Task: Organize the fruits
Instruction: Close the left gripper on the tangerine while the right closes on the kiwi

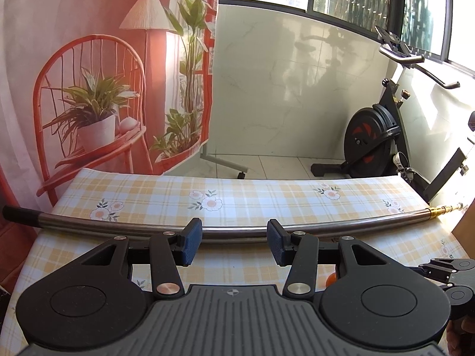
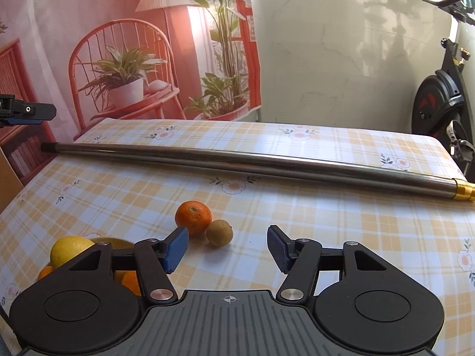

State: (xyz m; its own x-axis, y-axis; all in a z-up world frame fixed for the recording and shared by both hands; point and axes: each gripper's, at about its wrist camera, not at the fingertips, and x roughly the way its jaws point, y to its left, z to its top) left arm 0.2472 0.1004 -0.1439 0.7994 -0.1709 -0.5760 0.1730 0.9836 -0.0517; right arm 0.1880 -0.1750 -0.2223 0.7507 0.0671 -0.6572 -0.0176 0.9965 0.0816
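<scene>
In the right wrist view an orange mandarin (image 2: pixel 193 217) and a small brown kiwi (image 2: pixel 219 232) lie touching on the checked tablecloth (image 2: pixel 326 237), just ahead of my open, empty right gripper (image 2: pixel 227 247). At the lower left a yellow lemon (image 2: pixel 69 250) and other orange fruit (image 2: pixel 129 281) sit together, partly hidden by the gripper body. My left gripper (image 1: pixel 234 241) is open and empty above the table, near a metal pole (image 1: pixel 237 231). One of its fingers shows at the left edge of the right wrist view (image 2: pixel 29 113). A bit of orange fruit (image 1: pixel 330 280) peeks under it.
A long steel pole (image 2: pixel 252 160) with a brass end (image 2: pixel 464 192) lies across the table behind the fruit. A printed backdrop (image 2: pixel 133 53) hangs behind the table. An exercise bike (image 1: pixel 383 136) stands at the right. A cardboard edge (image 1: pixel 464 228) is at the right.
</scene>
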